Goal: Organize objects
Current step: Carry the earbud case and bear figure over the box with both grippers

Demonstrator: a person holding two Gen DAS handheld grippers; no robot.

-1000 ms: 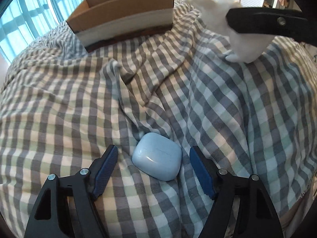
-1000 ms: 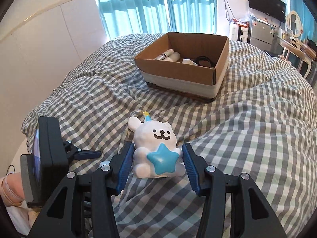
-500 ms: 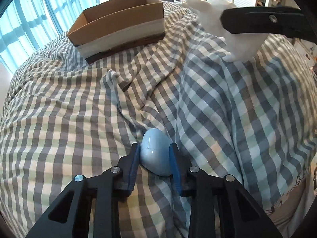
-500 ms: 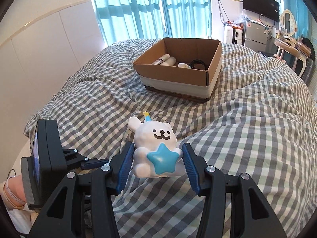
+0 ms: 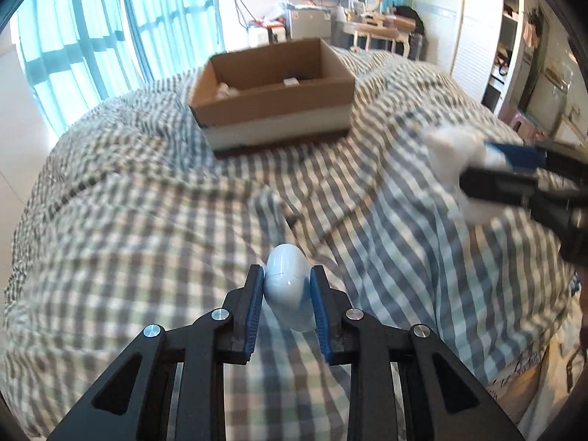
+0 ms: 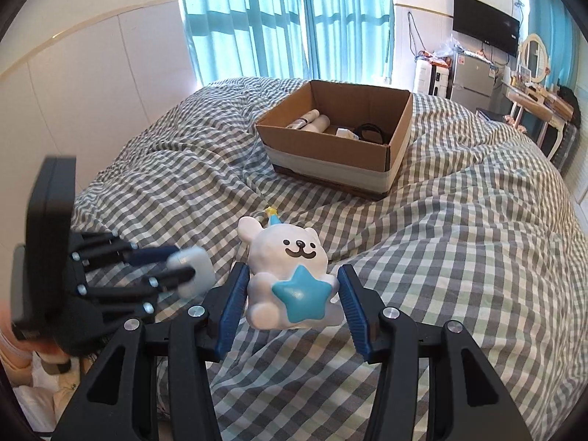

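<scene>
two loads ride above the checked bed [image 6: 459, 257], evidently bound for the open cardboard box [image 6: 398, 147]: the right gripper [image 6: 292, 303] clamps the white bear toy [image 6: 283, 257], and the left gripper [image 5: 287, 294], jaws closing, pinches the pale blue earbud case [image 5: 286, 279].

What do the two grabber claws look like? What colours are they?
Both look alike. The left gripper and the right gripper are made of black plastic bars with cut-out holes, joined by round silver screws. Each finger ends in a blue ribbed pad. In the right wrist view the left gripper also has a flat black box at its back. No cables or markings show on them.
</scene>
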